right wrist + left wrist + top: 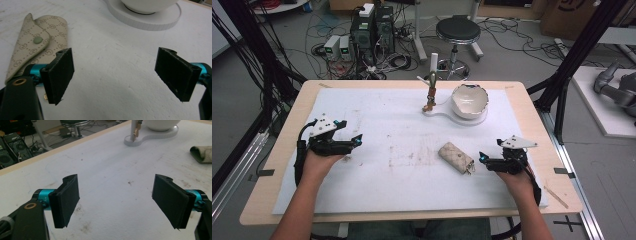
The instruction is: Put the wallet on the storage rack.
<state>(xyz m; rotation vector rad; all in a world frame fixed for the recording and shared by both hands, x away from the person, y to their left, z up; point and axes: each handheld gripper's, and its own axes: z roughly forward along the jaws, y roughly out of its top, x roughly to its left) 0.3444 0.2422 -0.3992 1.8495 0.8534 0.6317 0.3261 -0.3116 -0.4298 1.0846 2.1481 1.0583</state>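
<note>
A beige patterned pouch [456, 157] with a snap flap lies on the white mat, right of centre; it also appears as the pouch [37, 47] at the left of the right gripper view and as the pouch [202, 154] at the right edge of the left gripper view. My right gripper [483, 159] rests open just right of the pouch, jaws wide apart with nothing between them [117, 77]. At the mat's left side my left gripper [357, 139] stands open over bare mat [117, 202]. A white bowl [469, 100] sits on a white base [472, 119] with an upright stand [431, 90] at the back.
The white mat [397, 165] covers most of the wooden table [277, 150] and carries brown stains in the middle. Beyond the far edge stand a black stool [458, 31], computer cases [372, 30] and floor cables. Black frame posts [572, 55] rise at the right.
</note>
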